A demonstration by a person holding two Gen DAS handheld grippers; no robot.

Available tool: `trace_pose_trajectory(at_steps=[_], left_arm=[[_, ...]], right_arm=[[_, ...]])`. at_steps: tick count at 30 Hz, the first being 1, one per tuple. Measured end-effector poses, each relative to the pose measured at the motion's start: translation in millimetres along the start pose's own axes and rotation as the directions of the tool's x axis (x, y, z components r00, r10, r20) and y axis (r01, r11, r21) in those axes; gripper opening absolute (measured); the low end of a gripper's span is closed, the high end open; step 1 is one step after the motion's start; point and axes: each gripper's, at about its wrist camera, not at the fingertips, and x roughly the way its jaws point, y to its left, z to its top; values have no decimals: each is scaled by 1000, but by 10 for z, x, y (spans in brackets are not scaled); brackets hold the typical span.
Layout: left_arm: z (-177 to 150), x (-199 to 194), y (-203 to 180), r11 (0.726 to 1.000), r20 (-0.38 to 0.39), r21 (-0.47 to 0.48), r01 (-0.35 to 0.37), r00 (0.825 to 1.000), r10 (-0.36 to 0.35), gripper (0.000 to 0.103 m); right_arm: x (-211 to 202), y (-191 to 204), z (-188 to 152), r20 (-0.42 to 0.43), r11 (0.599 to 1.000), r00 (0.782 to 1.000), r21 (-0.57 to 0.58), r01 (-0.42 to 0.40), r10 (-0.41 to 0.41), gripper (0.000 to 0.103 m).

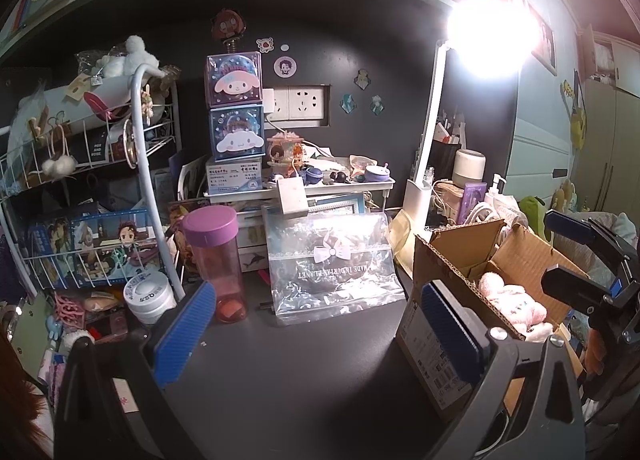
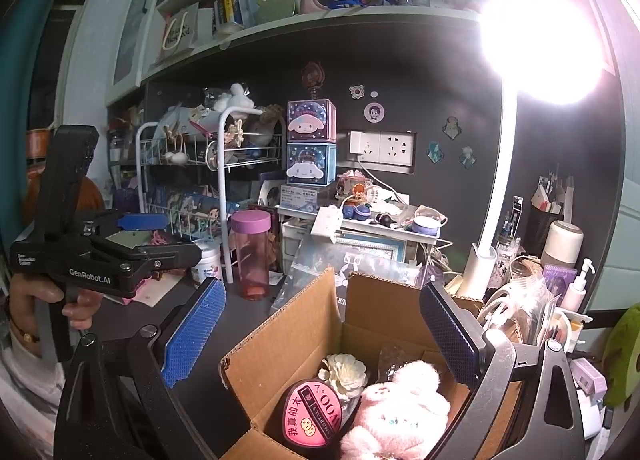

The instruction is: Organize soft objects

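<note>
Stowed: pink plush and cream fabric flower lie inside cardboard box.
Outstanding: white plush sits atop wire rack — apparently unsorted.
Left gripper: jaws spread, empty.
Right gripper: jaws spread, empty — above box.

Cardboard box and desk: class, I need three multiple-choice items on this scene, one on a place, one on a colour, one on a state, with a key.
1. Where is the pink plush toy?
A. in the cardboard box
B. on the wire rack
C. on the top shelf

2. What colour is the lid of the clear pink bottle?
A. green
B. purple
C. white

3. How are the box's flaps?
A. taped shut
B. folded closed
C. open

Key: 1 A, it lies inside beside a white flower. 2 B, its cap is purple. 3 C, the flaps stand up.
</note>
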Motion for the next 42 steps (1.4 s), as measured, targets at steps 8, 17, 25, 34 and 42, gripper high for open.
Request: trace_pose_trajectory(at_steps=[8, 17, 25, 34, 42], left_arm=[[-5, 16, -8, 1000, -4, -3, 8, 1000, -8, 102], [-16, 38, -28, 1000, -9, -5, 19, 1000, -19, 102], [-17, 24, -44, 1000, -7, -4, 21, 1000, -21, 102], [-12, 29, -55, 1000, -9, -7, 27, 1000, -27, 102], [-13, 34, -52, 1000, -10, -7, 26, 1000, -26, 102]], right_arm=[[-5, 2, -3, -2, 1000, 1000, 7, 5, -4, 98], [-21, 26, -29, -4, 1000, 1000, 18, 16, -15, 98], [-11, 23, -37, -5, 999, 999, 25, 34, -34, 98], [-9, 54, -47, -9, 999, 999, 25, 40, -40, 98], [14, 96, -56, -16, 999, 999, 31, 43, -42, 98]])
